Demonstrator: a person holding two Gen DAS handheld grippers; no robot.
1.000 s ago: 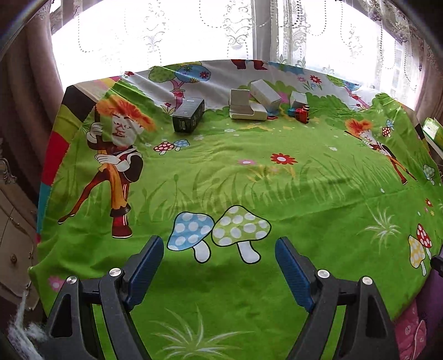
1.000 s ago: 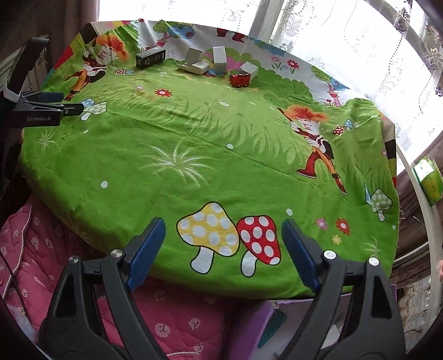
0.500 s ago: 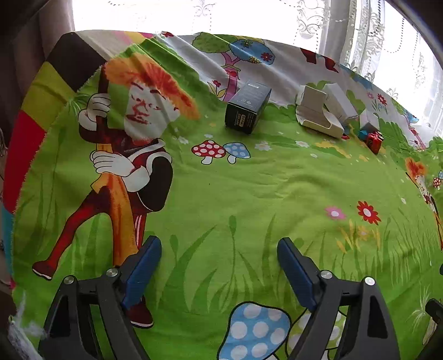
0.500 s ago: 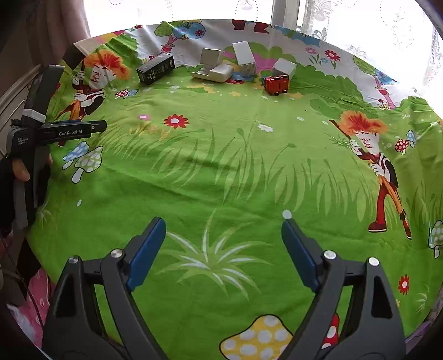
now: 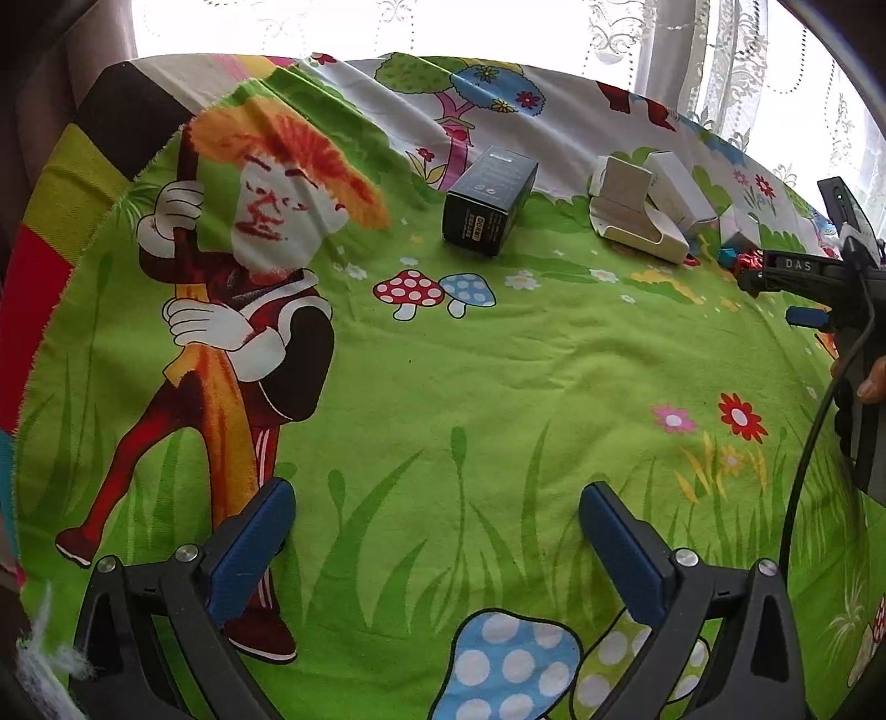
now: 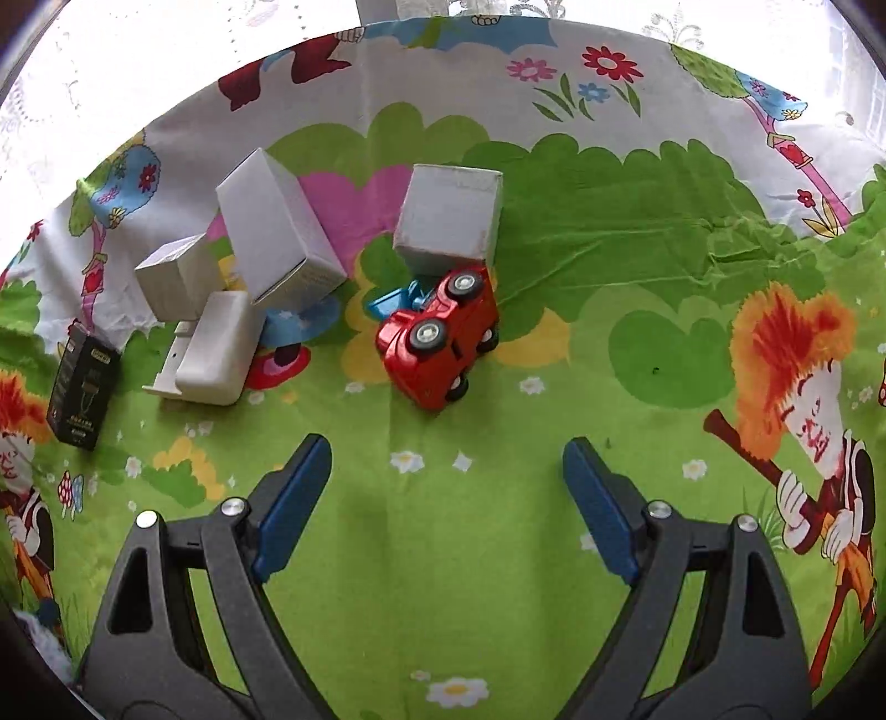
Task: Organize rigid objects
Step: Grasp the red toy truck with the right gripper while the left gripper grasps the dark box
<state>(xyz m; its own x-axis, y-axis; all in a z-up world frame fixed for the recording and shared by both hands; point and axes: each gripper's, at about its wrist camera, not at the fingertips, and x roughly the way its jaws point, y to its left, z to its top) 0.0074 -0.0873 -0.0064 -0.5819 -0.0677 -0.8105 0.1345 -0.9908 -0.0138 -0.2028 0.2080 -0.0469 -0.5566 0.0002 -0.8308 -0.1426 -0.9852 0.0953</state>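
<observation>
As far as both views show, nothing has been sorted yet: every object lies loose in one cluster.

Red toy car: the red toy car [image 6: 440,338] lies tipped on its side, wheels showing, at 12 o'clock from the right tool [image 6: 446,476], near it but apart.
Blue piece: a blue piece [image 6: 396,299] lies touching the car at its 10 o'clock; I cannot tell what it is.
Grey cube box: the grey cube box [image 6: 448,213] stands at the car's 12 o'clock, touching or just beside it.
White boxes: a long white box [image 6: 274,230] leans at the car's 10 o'clock, with a smaller white box [image 6: 171,277] and a white holder [image 6: 213,346] at 9 o'clock, all crowded together.
Black box: the black box [image 5: 490,202] lies apart from the others, at 12 o'clock from the left tool [image 5: 437,531].
Right tool state: released, nothing between its blue pads.
Left tool state: its jaws are opening, with only bare cloth between them.
Progress: judged at the very start; all picking and placing is left.
Open room: the green printed cloth [image 5: 498,387] is bare from the cluster toward both tools, which gives wide space for setting things down.
Edges: the cluster sits close to the far edge of the tabletop, by the window curtain [image 5: 692,50]; a push toward 12 o'clock could send a box off.
Crowding: the car can likely be taken from 6 o'clock without touching the white boxes.
</observation>
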